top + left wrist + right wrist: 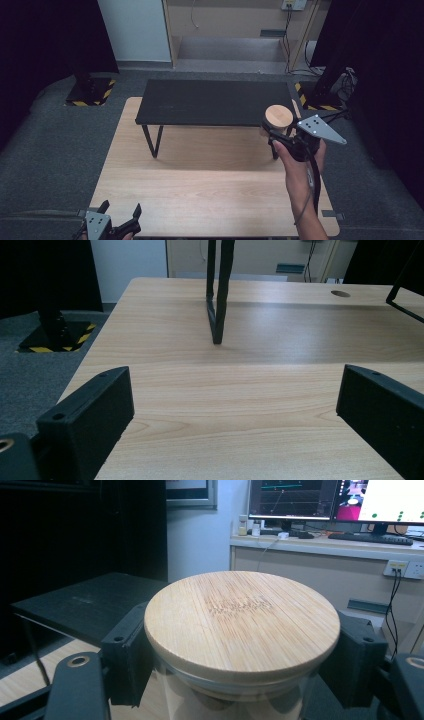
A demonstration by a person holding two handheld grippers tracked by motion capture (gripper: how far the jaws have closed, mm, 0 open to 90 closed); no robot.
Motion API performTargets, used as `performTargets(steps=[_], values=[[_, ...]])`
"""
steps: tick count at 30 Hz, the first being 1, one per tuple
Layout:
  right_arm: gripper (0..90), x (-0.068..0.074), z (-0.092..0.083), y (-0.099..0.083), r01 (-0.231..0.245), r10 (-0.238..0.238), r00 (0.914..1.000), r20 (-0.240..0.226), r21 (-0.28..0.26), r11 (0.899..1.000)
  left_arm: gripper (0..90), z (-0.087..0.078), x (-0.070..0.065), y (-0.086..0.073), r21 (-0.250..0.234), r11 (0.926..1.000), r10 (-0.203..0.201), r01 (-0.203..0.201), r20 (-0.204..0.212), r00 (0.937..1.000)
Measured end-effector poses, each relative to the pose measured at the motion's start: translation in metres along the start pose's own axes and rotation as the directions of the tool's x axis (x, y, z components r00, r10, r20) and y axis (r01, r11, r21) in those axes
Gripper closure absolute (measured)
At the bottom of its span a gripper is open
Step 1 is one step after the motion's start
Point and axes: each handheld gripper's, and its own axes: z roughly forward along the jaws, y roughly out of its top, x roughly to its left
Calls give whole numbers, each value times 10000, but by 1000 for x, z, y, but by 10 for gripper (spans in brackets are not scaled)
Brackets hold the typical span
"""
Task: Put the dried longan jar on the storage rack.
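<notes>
A glass jar with a round bamboo lid (278,116) (242,618) hangs in the air at the right end of the black raised shelf (215,102), about level with its top. My right gripper (273,134) (235,665) is shut on the jar's body just under the lid, one jaw on each side. A hand holds that gripper from below. My left gripper (120,207) (235,410) rests at the near left corner of the wooden table (200,190), jaws wide open with bare table between them.
The black shelf stands on thin metal legs (218,295) across the far half of the table. Dark carpet (60,140) surrounds the table. Black stands with yellow-striped bases (90,92) sit at the far left and far right. Monitors (330,500) sit on a desk beyond.
</notes>
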Motion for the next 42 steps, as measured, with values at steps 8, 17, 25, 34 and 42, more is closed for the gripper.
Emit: performTargets(steps=[8, 17, 25, 34, 42], values=[[260, -7, 22, 10, 131, -133, 9998, 130, 133, 9998, 7, 3, 0, 0, 41, 10000, 44, -44, 72, 10000], [260, -17, 47, 17, 5, -16, 9994, 332, 340, 9994, 7, 5, 1, 0, 33, 10000, 50, -50, 86, 10000], [260, -20, 64, 18, 39, -63, 9992, 387, 613, 9981, 7, 9, 3, -1, 80, 10000, 30, -31, 115, 9999], [260, -25, 82, 18, -56, 26, 9992, 396, 763, 9971, 7, 11, 4, 0, 91, 10000, 22, -23, 105, 9999], [260, -31, 95, 19, -130, 85, 9990, 443, 1026, 9946, 7, 13, 5, -1, 125, 9999, 2, -3, 76, 10000]])
